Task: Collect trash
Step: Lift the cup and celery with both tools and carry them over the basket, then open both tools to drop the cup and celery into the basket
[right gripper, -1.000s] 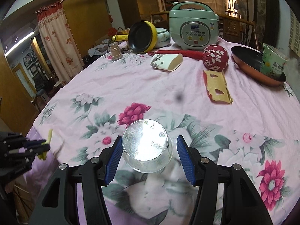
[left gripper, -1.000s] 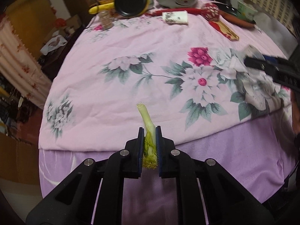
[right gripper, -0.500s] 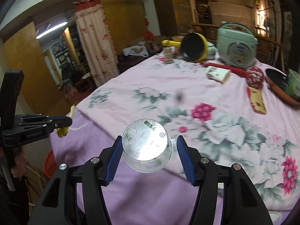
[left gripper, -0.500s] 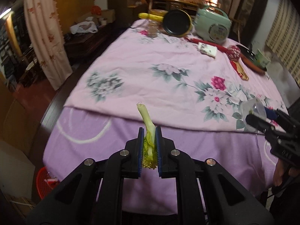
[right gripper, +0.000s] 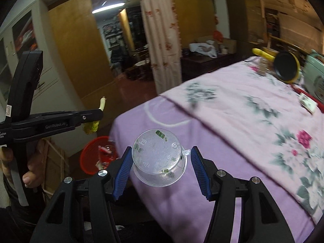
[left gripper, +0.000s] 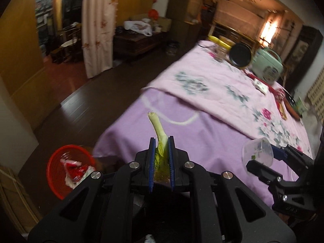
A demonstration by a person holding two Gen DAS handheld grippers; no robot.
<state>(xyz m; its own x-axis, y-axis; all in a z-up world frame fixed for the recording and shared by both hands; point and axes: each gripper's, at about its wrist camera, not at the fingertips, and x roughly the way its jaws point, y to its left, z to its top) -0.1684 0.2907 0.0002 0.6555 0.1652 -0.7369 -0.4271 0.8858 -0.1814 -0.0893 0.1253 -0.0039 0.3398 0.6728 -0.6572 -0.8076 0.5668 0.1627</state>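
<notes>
Left wrist: left gripper (left gripper: 161, 162) clamped on vegetable stalk (left gripper: 159, 133), long axis forward-up, cut end away; red basket (left gripper: 60, 174) lower left on open dark floor (left gripper: 81, 93), beside table edge (left gripper: 113, 129).
Right wrist: right gripper (right gripper: 160, 168) half-open, pinching clear plastic cup (right gripper: 159, 155), base facing camera, off table edge.

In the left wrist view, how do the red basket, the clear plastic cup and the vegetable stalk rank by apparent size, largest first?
1. red basket, though it sits farther away on the floor.
2 and 3. Unsure: vegetable stalk and clear plastic cup look alike in extent; the stalk is long and thin, the cup wider, and both are near the camera.
</notes>
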